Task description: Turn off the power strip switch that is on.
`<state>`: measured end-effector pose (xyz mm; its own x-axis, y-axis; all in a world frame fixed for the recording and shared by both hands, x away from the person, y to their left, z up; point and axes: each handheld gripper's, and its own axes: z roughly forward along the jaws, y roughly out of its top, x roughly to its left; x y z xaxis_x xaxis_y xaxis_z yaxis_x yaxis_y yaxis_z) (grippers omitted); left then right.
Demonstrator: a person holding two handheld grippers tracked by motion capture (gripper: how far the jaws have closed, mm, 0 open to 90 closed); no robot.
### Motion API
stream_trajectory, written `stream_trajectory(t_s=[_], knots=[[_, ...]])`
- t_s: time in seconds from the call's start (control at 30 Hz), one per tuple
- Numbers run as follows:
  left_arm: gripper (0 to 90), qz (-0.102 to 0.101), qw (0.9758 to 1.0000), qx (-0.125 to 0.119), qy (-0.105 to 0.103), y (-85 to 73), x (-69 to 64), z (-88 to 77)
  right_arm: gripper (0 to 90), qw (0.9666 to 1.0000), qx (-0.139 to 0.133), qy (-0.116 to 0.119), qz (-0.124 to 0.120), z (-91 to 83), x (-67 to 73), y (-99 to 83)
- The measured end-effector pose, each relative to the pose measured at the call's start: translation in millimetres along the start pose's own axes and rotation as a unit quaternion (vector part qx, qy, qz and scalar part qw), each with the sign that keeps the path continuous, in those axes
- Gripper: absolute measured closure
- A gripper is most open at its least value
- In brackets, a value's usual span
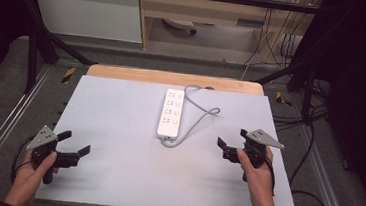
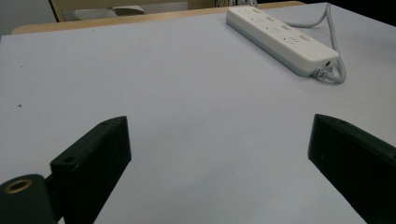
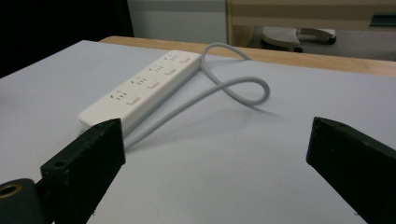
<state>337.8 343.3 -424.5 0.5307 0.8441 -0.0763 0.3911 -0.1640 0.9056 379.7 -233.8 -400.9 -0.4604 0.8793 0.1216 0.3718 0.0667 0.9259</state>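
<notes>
High view: the white power strip [image 1: 171, 112] lies near the far middle of the grey table [image 1: 115, 167], its grey cord [image 1: 201, 115] looping off its right side and curling back to its near end. My right gripper [image 1: 231, 141] sits to the right of the strip's near end, apart from it, jaws spread wide with nothing between them. My left gripper [image 1: 74, 142] rests well left of the strip and nearer to me, jaws likewise apart and empty.

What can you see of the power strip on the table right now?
The power strip is a long white plastic bar with four socket groups in a row on top, nothing plugged in. It lies flat mid-table, lengthwise away from the person. Its grey cord leaves the near end, runs alongside, loops once and goes over the far edge. Neither gripper touches it.
</notes>
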Motion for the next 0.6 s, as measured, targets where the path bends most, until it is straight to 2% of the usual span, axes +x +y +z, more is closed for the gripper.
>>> stream_trajectory(t_s=[0.27, 0.47, 0.6], knots=[[6.0, -0.004, 1.0000, 0.000, 0.002, -0.4, 0.1, -1.4, 5.9, 0.9990, 0.008, -0.042, 0.009, -22.9, -26.4, -30.0], [6.0, -0.004, 1.0000, -0.002, 0.003, -0.4, 0.9, -2.6, 5.8, 0.9982, 0.021, -0.056, 0.007, -26.6, -29.1, -43.1], [6.0, -0.005, 1.0000, -0.004, 0.003, 0.0, 1.0, -2.7, 5.3, 0.9966, 0.053, -0.064, 0.001, -20.4, -27.7, -53.1]])
